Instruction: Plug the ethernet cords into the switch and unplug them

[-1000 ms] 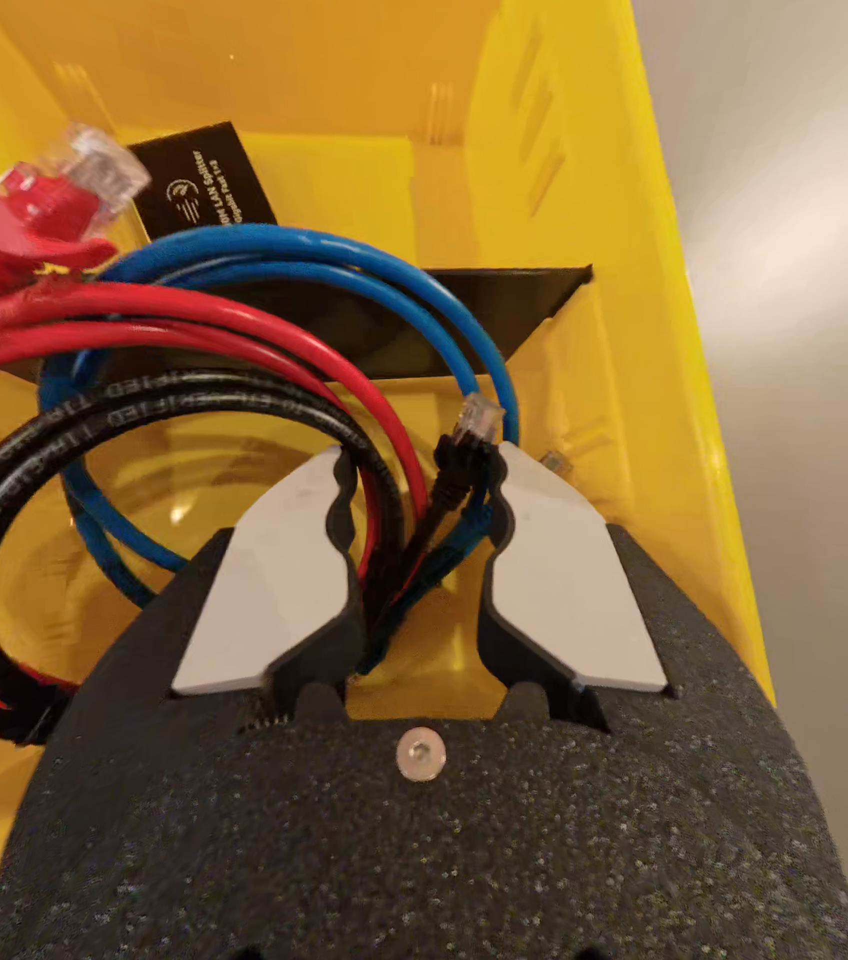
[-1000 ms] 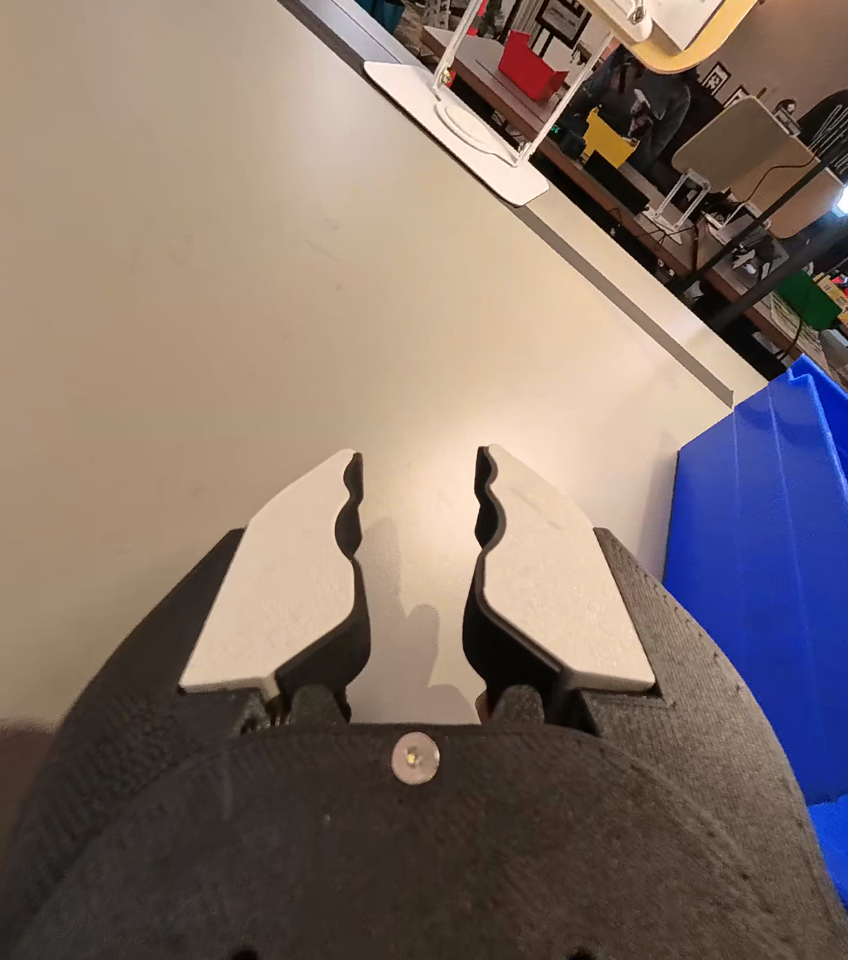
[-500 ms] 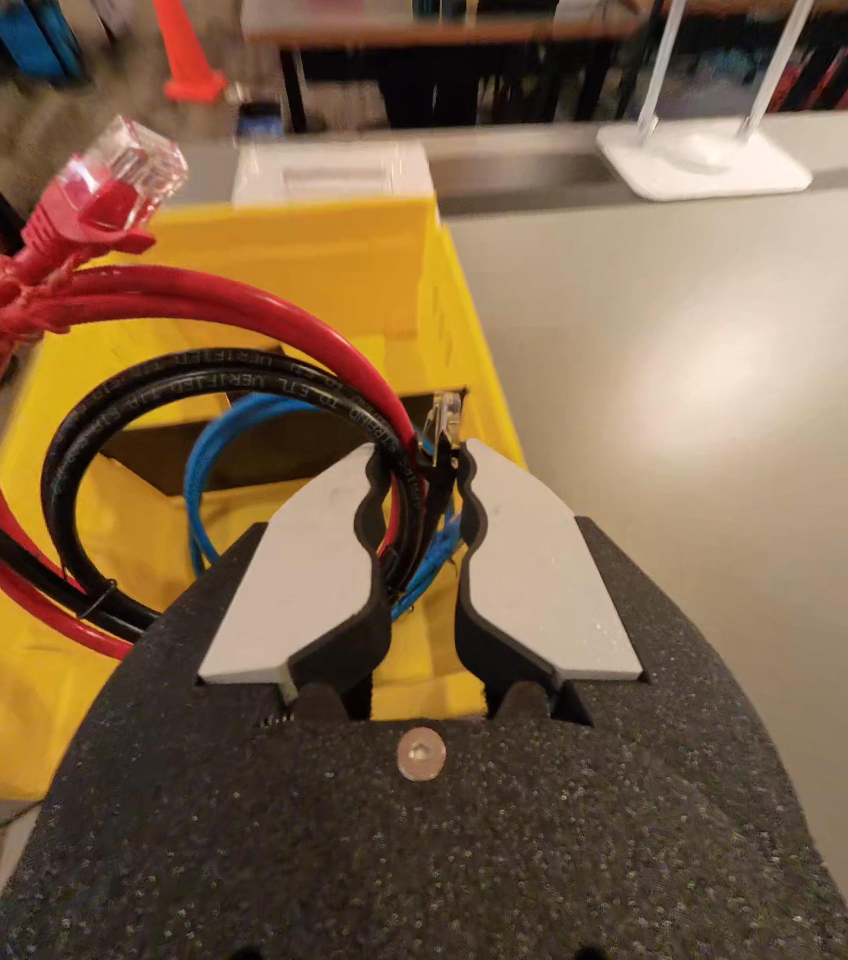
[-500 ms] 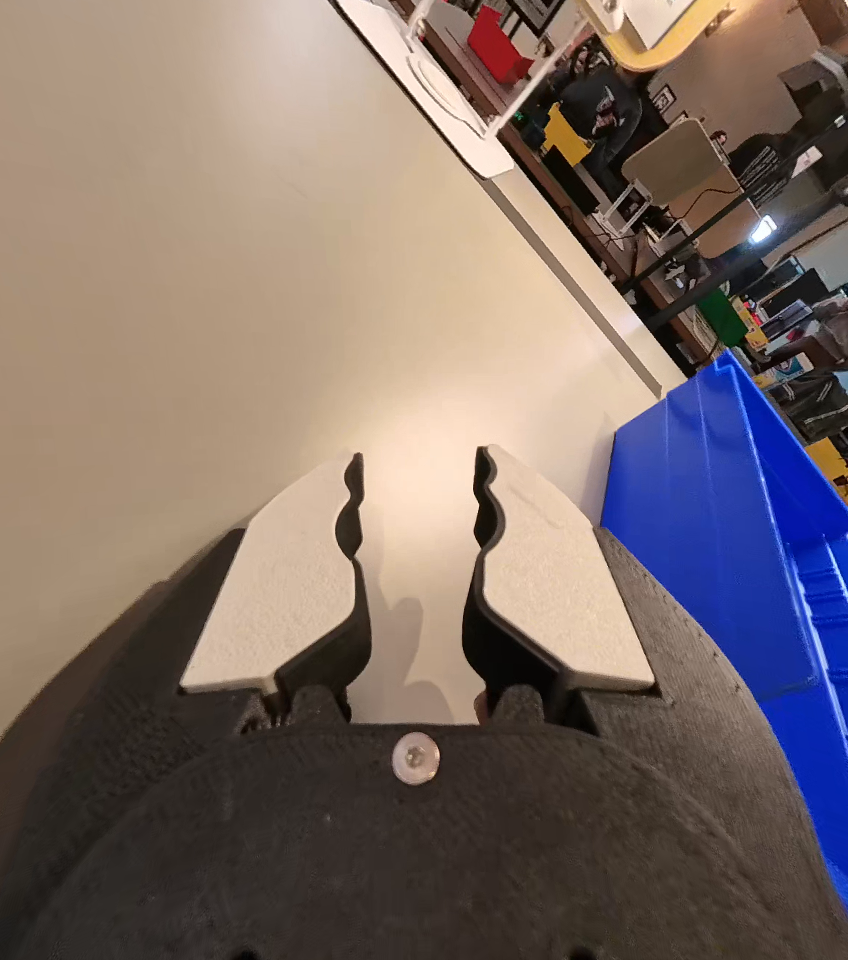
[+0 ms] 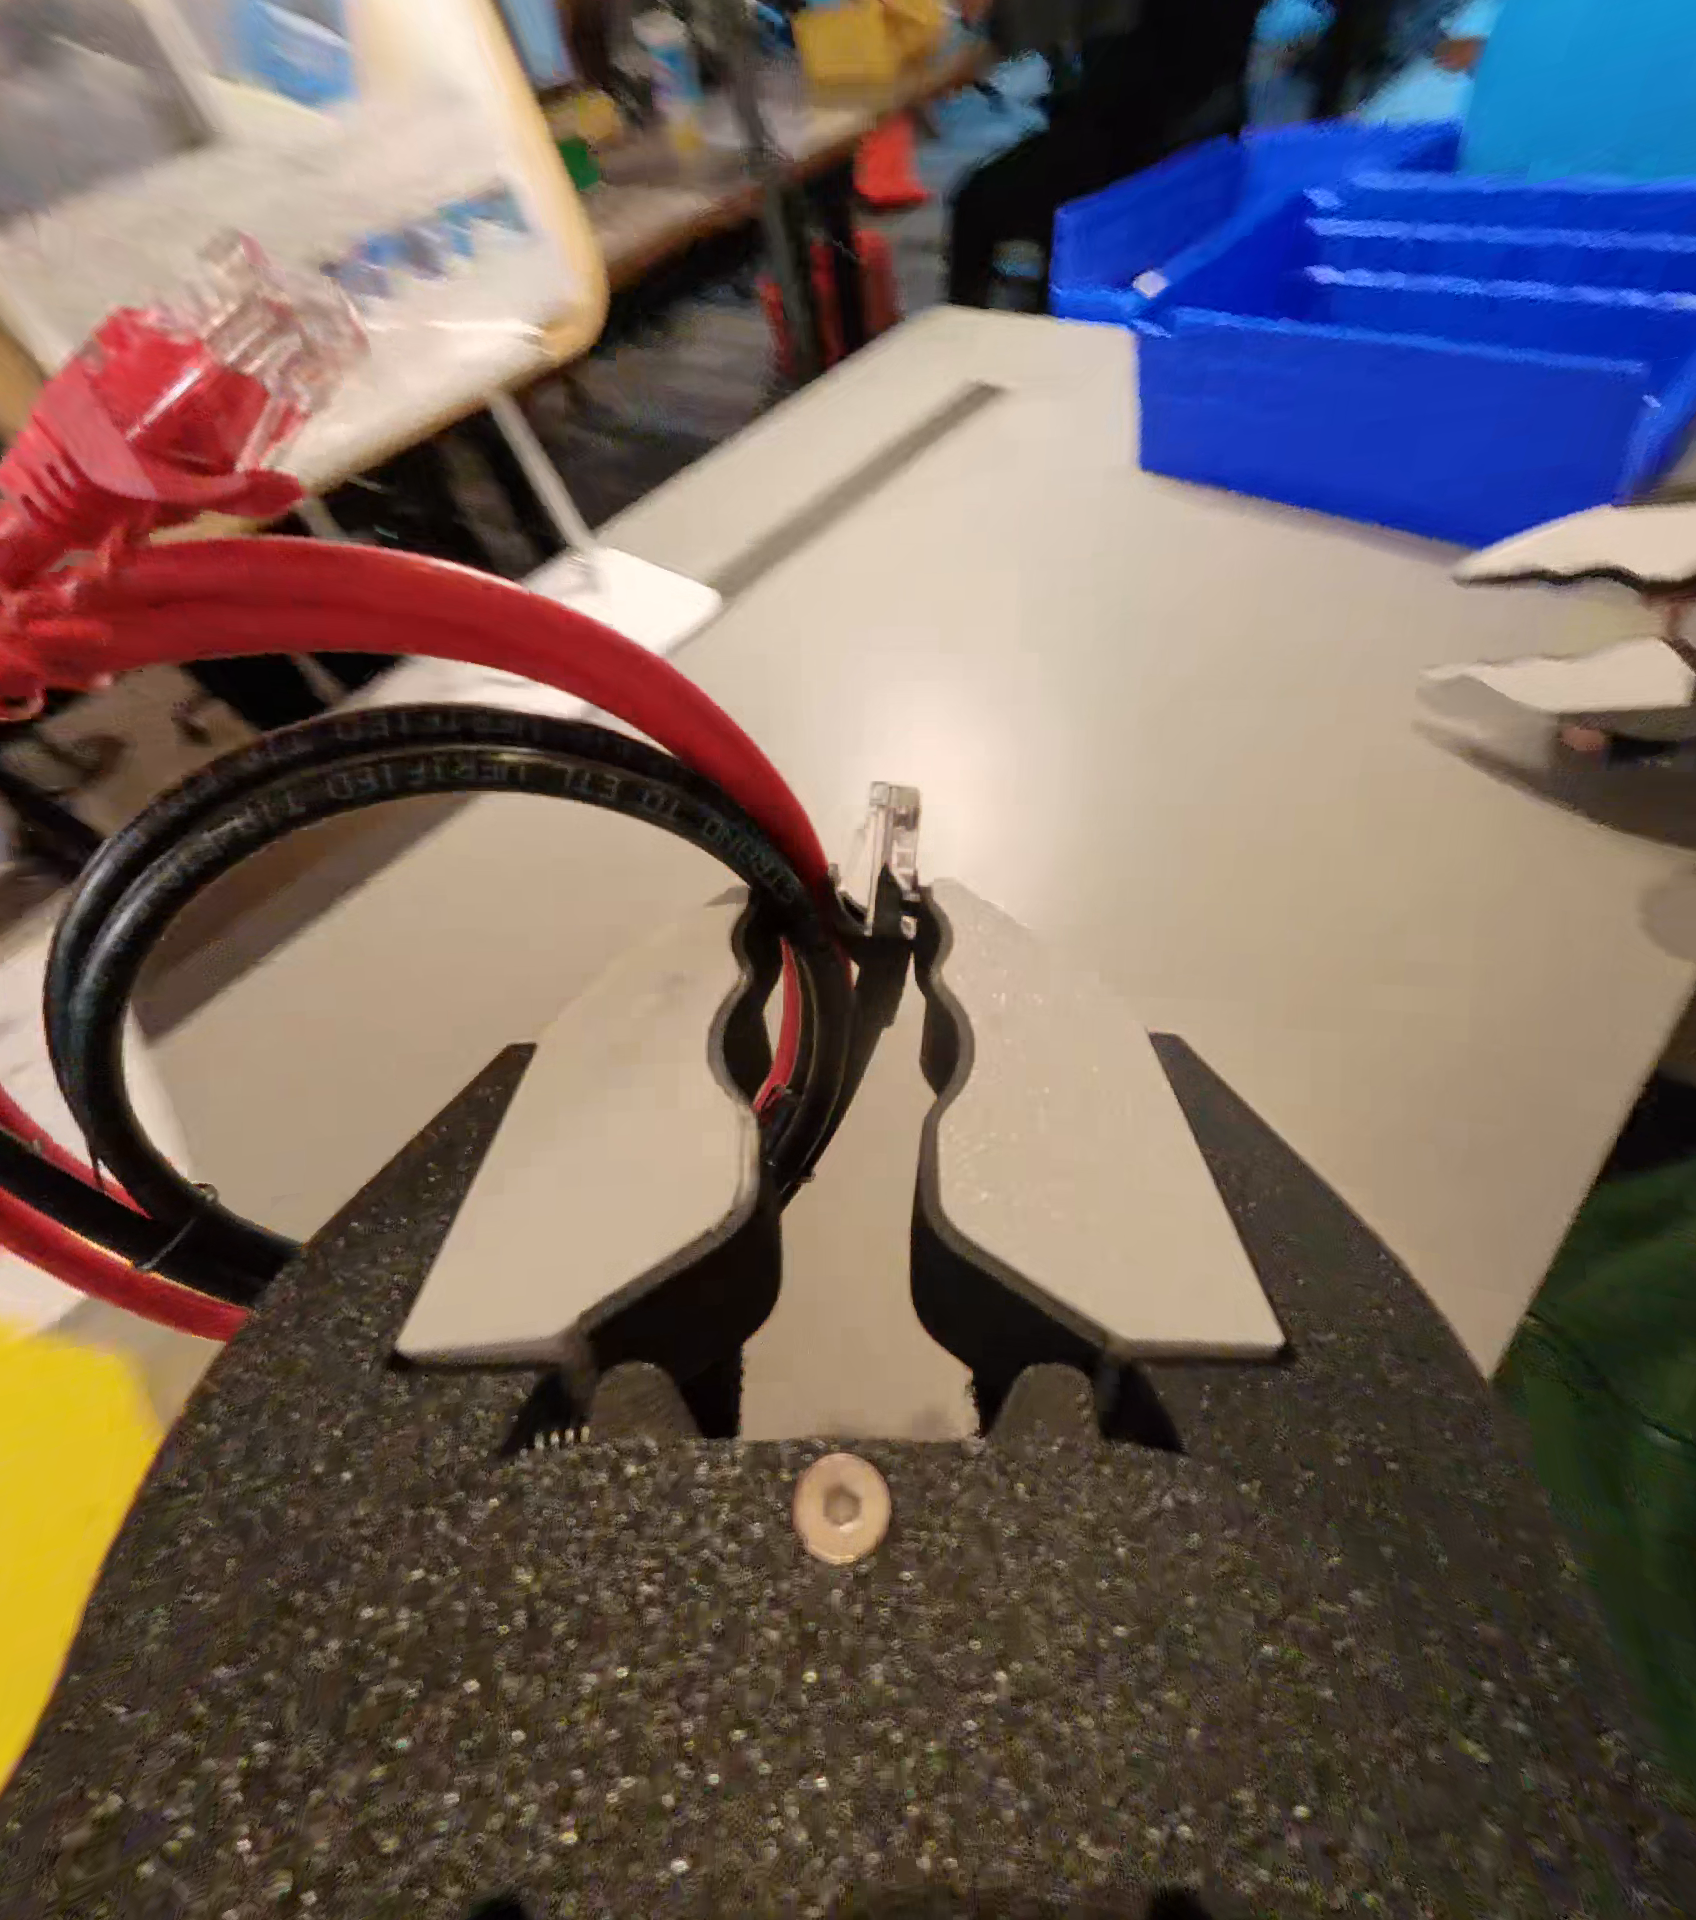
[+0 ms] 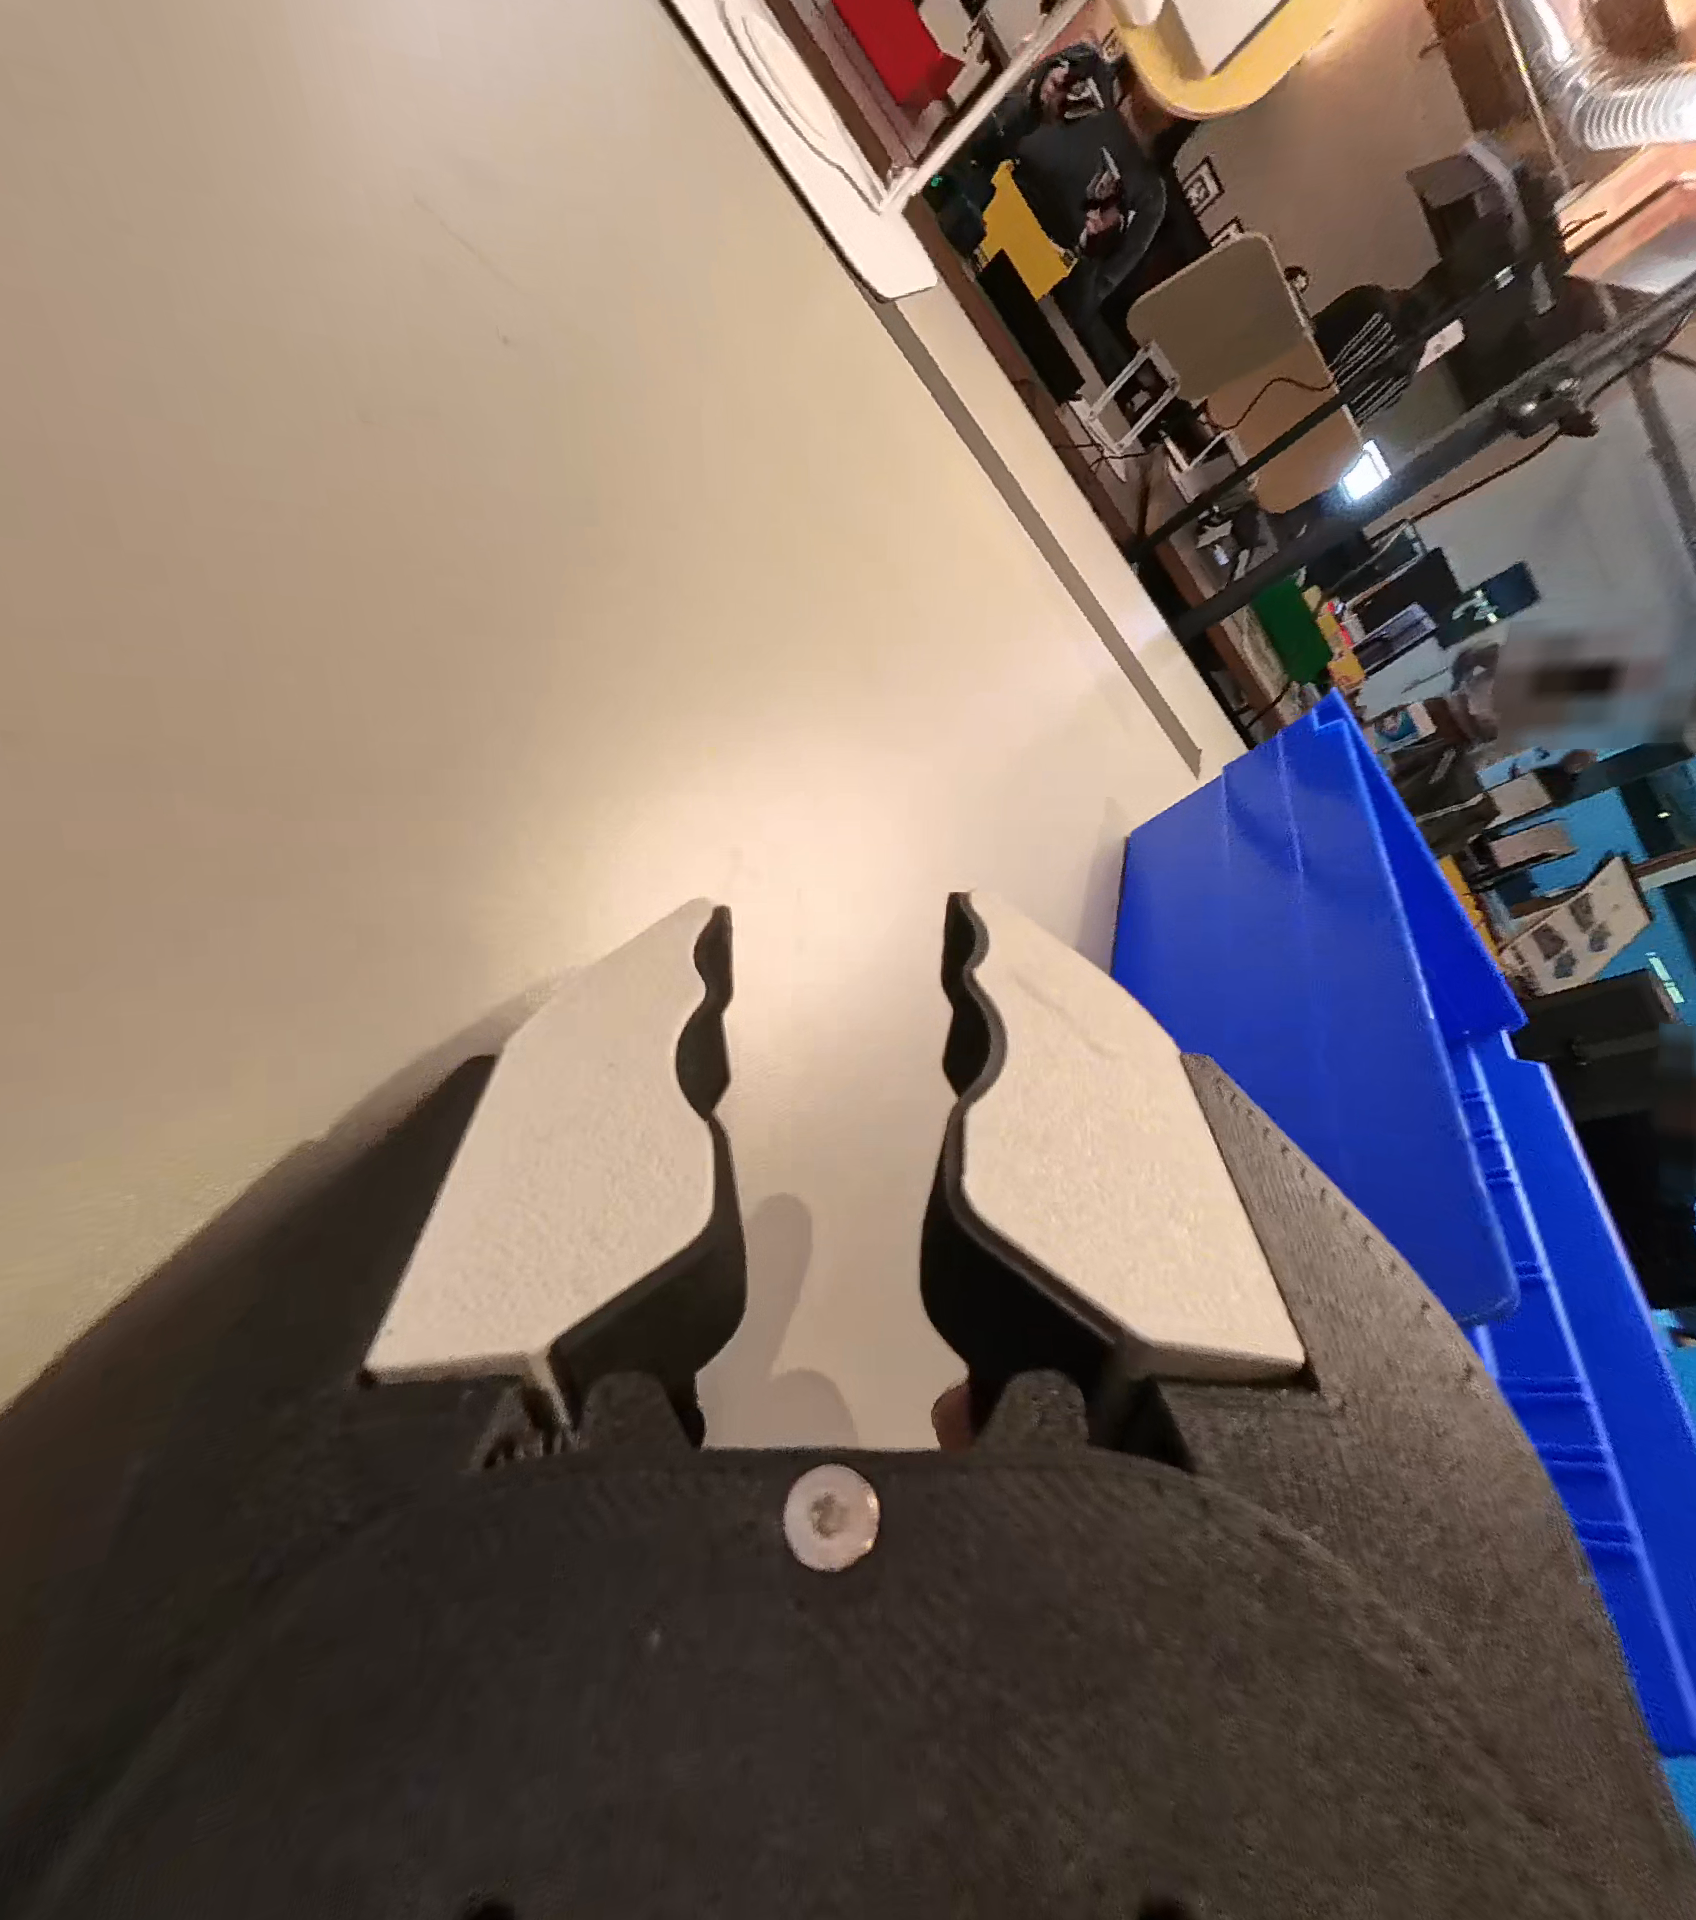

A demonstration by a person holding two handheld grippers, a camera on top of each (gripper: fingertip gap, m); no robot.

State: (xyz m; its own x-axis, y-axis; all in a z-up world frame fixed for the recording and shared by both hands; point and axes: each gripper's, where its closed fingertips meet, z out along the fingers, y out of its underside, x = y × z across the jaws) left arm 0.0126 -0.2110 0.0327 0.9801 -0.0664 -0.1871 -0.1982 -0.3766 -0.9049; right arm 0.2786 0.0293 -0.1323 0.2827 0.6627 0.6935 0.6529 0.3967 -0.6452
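My left gripper (image 5: 839,914) is shut on a bundle of ethernet cords and holds it above the table (image 5: 1135,675). A coiled red cord (image 5: 470,634) and a coiled black cord (image 5: 428,758) loop out to the left. A clear plug on a black boot (image 5: 891,831) sticks up between the fingertips. The red cord's clear plug (image 5: 252,312) points up at the upper left. My right gripper (image 6: 839,925) is open and empty over the bare table (image 6: 304,520). It also shows in the left wrist view (image 5: 1592,613) at the far right. No switch is in view.
A yellow bin (image 5: 2,1455) is at the lower left, blurred. Blue bins (image 5: 1446,364) stand at the table's far right, close beside my right gripper (image 6: 1343,1039). A white stand base (image 5: 636,592) sits at the table's far edge. Green fabric (image 5: 1675,1403) is at the right. The tips of one gripper are about 40 cm away from the tips of the other.
My left gripper closed on the cords, lifted the bundle out of the yellow bin and swung right over the table. The blue cord is no longer in view. My right gripper stayed open and tilted.
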